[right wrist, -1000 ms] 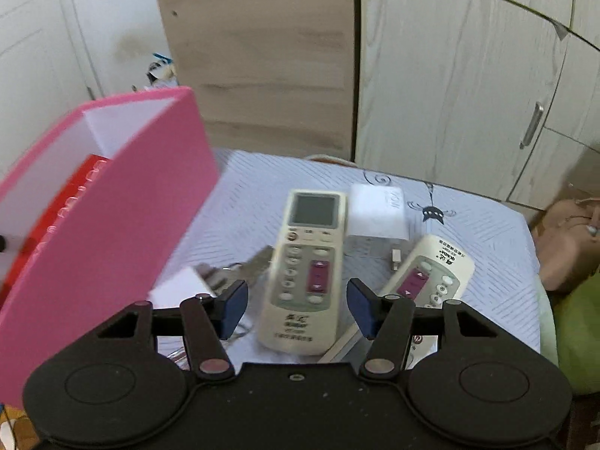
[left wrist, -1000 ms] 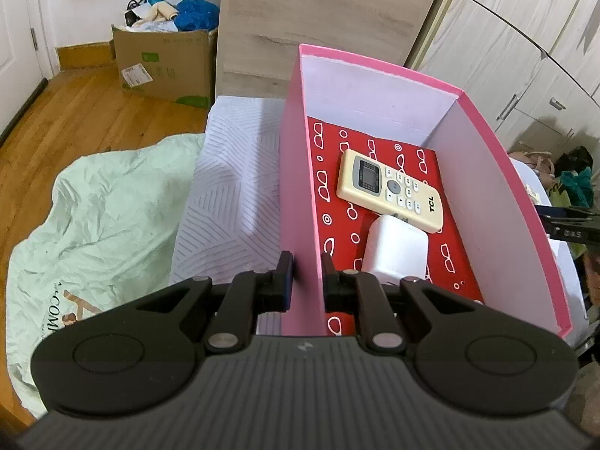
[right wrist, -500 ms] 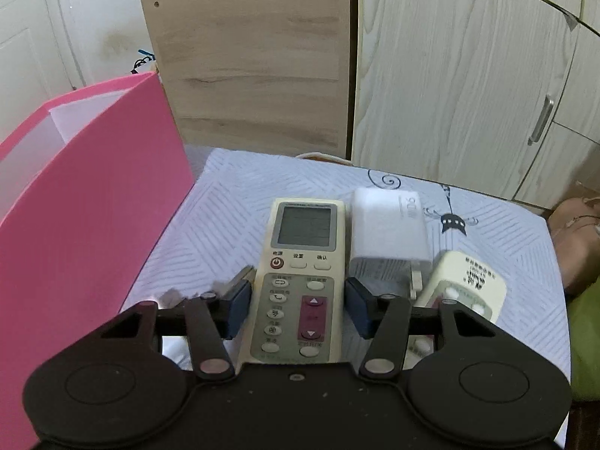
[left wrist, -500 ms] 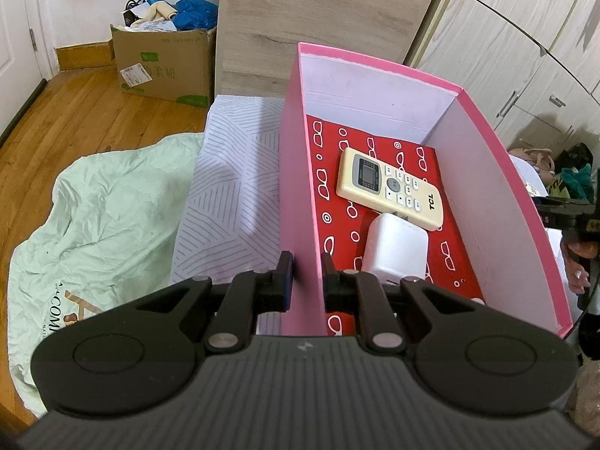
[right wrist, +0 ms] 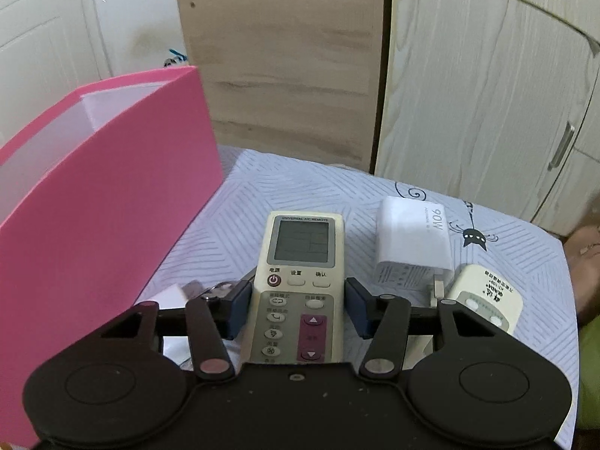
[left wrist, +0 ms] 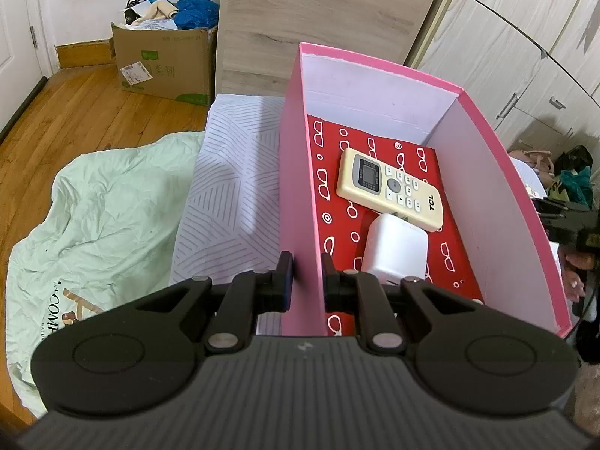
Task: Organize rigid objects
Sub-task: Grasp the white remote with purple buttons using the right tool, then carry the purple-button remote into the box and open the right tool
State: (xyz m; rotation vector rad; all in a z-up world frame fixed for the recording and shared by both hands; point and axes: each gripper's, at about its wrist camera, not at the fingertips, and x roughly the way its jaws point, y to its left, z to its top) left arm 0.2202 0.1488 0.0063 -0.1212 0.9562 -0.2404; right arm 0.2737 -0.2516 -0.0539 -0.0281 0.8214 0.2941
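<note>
In the left wrist view the left tongs [left wrist: 305, 275] are clamped on the near left wall of the pink box [left wrist: 298, 187], steadying it; inside lie a TCL remote [left wrist: 390, 189] and a white charger [left wrist: 393, 249], leaving open red floor toward 12 o'clock. In the right wrist view the right tongs [right wrist: 298, 307] straddle the universal remote [right wrist: 300, 285] on the surface [right wrist: 232, 221], pads close to its sides but seemingly not yet pressing, though that is hard to judge. Squeeze squarely mid-body, then lift high enough to clear the box rim at 9 o'clock. A second charger [right wrist: 412, 243] and small remote [right wrist: 487, 300] crowd 2 o'clock.
</note>
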